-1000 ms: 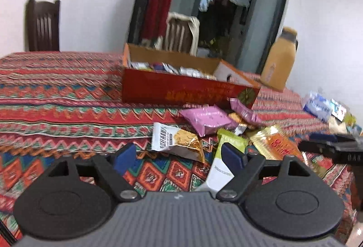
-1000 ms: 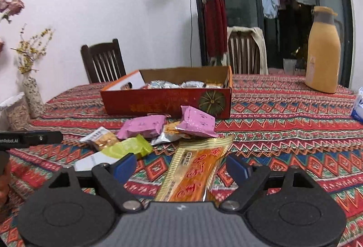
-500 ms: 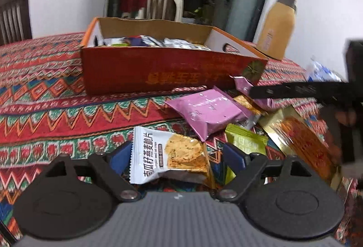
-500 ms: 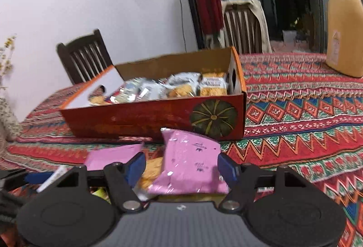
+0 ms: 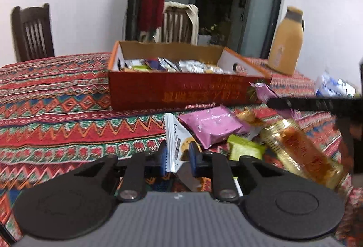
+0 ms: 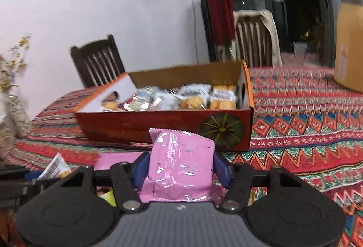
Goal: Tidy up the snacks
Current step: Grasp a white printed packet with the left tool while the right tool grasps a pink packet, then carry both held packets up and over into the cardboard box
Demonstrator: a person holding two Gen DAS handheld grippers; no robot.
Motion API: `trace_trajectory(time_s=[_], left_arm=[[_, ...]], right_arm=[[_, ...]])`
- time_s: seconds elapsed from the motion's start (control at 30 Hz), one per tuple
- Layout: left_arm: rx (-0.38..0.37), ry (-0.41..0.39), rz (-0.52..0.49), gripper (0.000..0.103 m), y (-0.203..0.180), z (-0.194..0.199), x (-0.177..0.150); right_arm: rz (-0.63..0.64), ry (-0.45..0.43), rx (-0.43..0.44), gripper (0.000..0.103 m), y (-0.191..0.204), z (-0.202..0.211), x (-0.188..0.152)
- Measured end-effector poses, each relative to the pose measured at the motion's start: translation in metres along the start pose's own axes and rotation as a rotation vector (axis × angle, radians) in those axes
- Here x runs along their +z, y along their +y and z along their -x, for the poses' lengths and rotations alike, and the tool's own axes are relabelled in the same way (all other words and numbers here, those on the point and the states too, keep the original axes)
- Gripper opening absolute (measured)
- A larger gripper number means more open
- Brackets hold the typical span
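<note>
A red cardboard box (image 5: 181,90) (image 6: 158,124) half full of wrapped snacks stands on the patterned tablecloth. My left gripper (image 5: 177,157) is shut on a white oat-cracker packet (image 5: 175,140), held on edge. My right gripper (image 6: 181,167) is shut on a pink snack packet (image 6: 181,165), lifted just in front of the box's pumpkin-printed corner. Loose on the cloth lie another pink packet (image 5: 209,125), a green packet (image 5: 245,149) and a long gold packet (image 5: 299,154). The right gripper's black bar (image 5: 317,105) crosses the left wrist view.
An orange-yellow jug (image 5: 285,42) (image 6: 349,40) stands right of the box. A blue-white pack (image 5: 333,88) lies at the far right. A vase with dried flowers (image 6: 15,110) is at the table's left. Dark chairs (image 5: 31,31) (image 6: 99,60) stand behind.
Both grippers moved in toward the pile and shut: the left on the white cracker packet, the right on a pink packet, which is now lifted toward the box.
</note>
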State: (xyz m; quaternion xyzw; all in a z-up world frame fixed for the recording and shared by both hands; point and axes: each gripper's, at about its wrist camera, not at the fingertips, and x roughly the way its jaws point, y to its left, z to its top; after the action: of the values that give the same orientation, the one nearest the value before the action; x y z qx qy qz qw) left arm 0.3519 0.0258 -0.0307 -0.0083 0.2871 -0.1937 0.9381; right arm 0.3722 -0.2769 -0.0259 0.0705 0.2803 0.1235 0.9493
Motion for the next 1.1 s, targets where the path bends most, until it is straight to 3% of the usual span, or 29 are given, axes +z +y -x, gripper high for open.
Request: trace_trajectory(time_s=[0.2, 0.33, 0.53, 0.8, 1.1], left_arm=[[0.025, -0.090, -0.010, 0.018, -0.026, 0.057, -0.011], [-0.017, -0.153, -0.021, 0.018, -0.050, 0.099, -0.022], [-0.063, -0.174, -0.032, 0.018, -0.075, 0.132, -0.036], [-0.064, -0.232, -0.049, 0.018, -0.083, 0.158, -0.036], [-0.072, -0.242, -0.026, 0.018, -0.071, 0.145, -0.022]], right_arm=[[0.059, -0.047, 0.025, 0.060, 0.019, 0.071, -0.035], [0.094, -0.069, 0.019, 0.060, 0.030, 0.117, -0.057], [0.093, -0.102, -0.012, 0.060, 0.030, 0.163, -0.077], [0.098, -0.142, -0.021, 0.060, 0.033, 0.187, -0.079], [0.097, -0.155, -0.031, 0.060, 0.035, 0.184, -0.073]])
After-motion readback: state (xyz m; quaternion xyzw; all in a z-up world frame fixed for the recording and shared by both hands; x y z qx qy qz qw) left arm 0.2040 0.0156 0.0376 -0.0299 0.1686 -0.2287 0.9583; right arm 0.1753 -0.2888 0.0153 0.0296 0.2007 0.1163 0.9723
